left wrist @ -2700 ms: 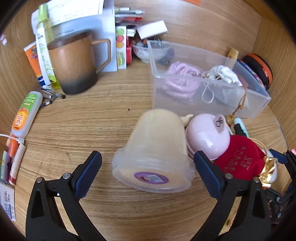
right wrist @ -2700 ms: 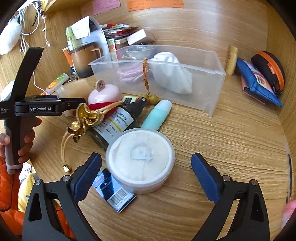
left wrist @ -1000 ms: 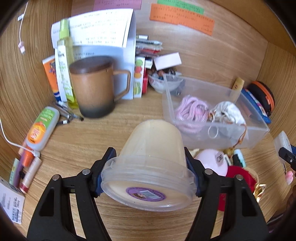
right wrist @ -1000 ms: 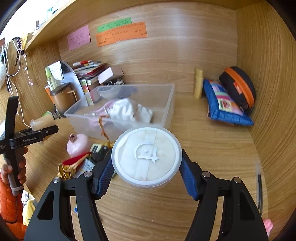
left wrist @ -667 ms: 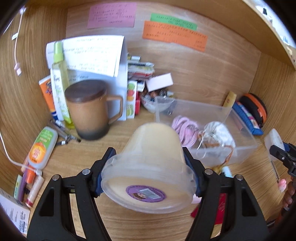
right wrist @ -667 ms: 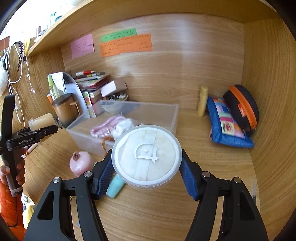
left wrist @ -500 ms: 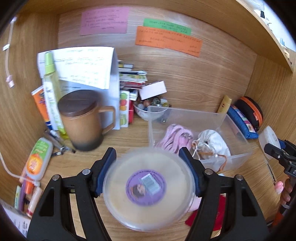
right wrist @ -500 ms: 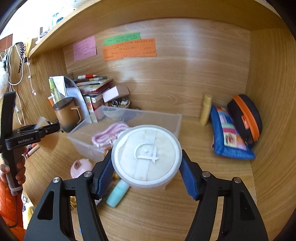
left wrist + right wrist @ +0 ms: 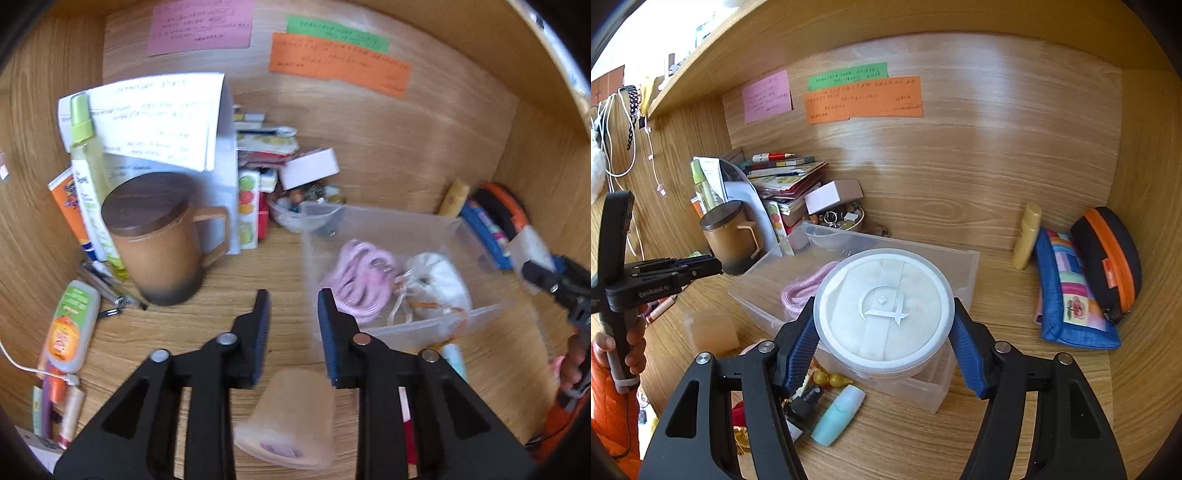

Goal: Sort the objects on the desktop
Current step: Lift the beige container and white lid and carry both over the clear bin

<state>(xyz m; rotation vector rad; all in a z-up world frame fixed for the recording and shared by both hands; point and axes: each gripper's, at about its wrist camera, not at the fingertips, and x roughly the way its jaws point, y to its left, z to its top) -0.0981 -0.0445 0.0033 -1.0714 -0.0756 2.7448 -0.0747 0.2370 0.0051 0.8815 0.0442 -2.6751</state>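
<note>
Left wrist view: the left gripper (image 9: 293, 314) has just been closing, and its jaws now stand narrow with nothing between them. The beige tub (image 9: 291, 417) sits below and behind the pads, blurred and free of them, toward the worktop's front edge. It may be mid-fall, though the blur leaves that unsure. Loose, it could roll off that edge or knock into the clutter beside it. Counted here: one beige tub, one clear bin (image 9: 406, 229) right of centre holding one pink cord coil (image 9: 364, 280) and one white pouch (image 9: 436, 284), one lidded mug (image 9: 159, 243) toward the back left corner, and three wall notes.

Right wrist view: the right gripper (image 9: 886, 354) is clamped on one white-lidded tub (image 9: 884, 306), held above the bin's front wall. The pads bear on a smooth round side — a squeeze off-centre could squirt it out.
</note>
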